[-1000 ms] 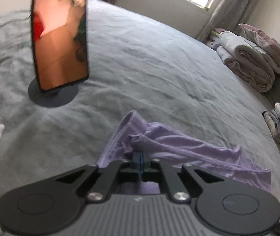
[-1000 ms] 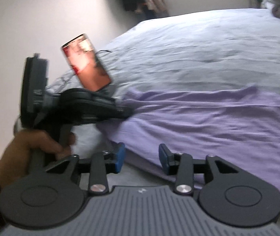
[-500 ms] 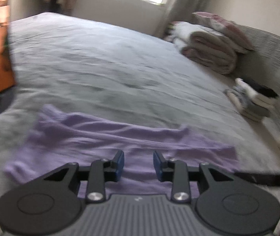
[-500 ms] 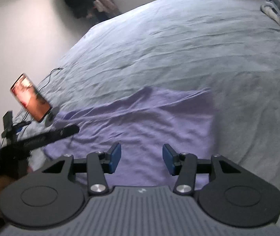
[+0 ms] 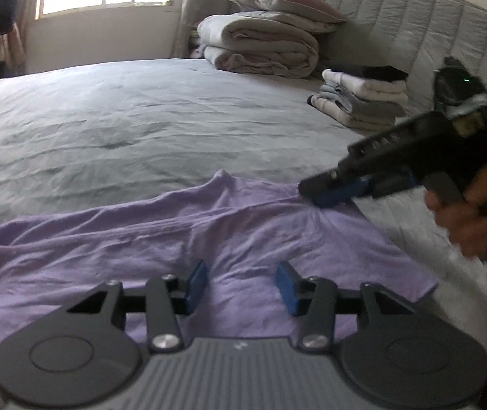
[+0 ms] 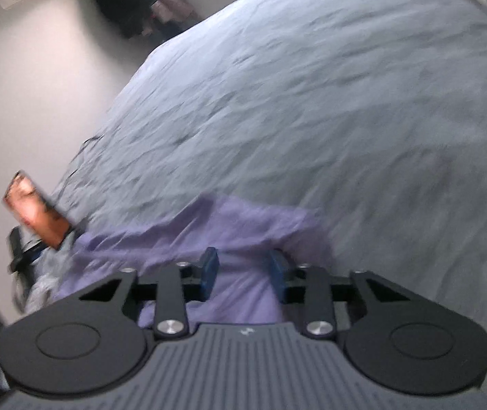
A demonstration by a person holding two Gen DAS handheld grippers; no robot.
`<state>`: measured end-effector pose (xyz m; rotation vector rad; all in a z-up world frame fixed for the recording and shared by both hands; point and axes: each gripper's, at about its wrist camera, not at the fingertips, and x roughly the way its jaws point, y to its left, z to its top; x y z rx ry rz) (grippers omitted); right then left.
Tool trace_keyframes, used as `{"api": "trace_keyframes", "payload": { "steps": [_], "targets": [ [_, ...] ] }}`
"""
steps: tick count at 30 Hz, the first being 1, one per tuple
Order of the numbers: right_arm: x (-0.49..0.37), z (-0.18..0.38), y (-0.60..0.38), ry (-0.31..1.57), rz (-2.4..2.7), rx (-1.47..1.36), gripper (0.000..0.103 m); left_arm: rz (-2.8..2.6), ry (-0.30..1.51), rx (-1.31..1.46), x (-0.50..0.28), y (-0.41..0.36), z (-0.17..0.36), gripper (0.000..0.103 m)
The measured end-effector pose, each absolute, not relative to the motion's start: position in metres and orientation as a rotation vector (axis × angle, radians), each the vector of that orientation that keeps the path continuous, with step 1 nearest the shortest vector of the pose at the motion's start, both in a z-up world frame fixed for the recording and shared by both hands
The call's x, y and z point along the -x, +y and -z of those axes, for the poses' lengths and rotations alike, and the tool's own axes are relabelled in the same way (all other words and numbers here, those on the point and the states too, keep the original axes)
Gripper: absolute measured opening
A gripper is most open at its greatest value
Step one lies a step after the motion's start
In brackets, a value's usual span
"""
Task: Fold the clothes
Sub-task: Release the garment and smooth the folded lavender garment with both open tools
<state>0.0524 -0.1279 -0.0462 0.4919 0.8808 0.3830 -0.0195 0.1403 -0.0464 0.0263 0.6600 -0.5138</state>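
A lilac garment, thin and limp, lies spread and rumpled across the lower half of the left wrist frame on a grey bed. It looks light and soft, likely to sag and drag rather than hold shape, so a hem, a corner or a raised ridge is the best place to pinch. The left claw, bottom centre, has just been opening: its blue pads are spread above the cloth and press on nothing. The right claw, at the right of that frame in a person's hand, has its tips at the garment's far right edge; its jaws have just been closing, yet its own blurred view shows a gap, with cloth lying between the pads rather than gripped. Away from the work, at upper right, sit rolled quilts and a stack of folded clothes against the headboard. A phone on a stand is at the left of the right wrist frame. Nothing blocks the garment
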Motion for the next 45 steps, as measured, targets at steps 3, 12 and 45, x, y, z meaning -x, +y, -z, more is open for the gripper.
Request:
{"api": "trace_keyframes", "payload": {
  "steps": [3, 12, 45],
  "targets": [
    [-0.058, 0.044, -0.139, 0.871, -0.374, -0.510, 0.029, 0.510, 0.666, -0.017, 0.015, 0.154, 0.043, 0.048],
    [-0.036, 0.026, -0.109, 0.795, -0.476, -0.306, 0.040, 0.366, 0.651, 0.095, -0.001, 0.214, 0.041, 0.045],
    [0.028, 0.056, -0.071, 0.646, -0.765, 0.192, 0.052, 0.415, 0.575, -0.124, 0.049, 0.236, 0.058, 0.049]
  ]
}}
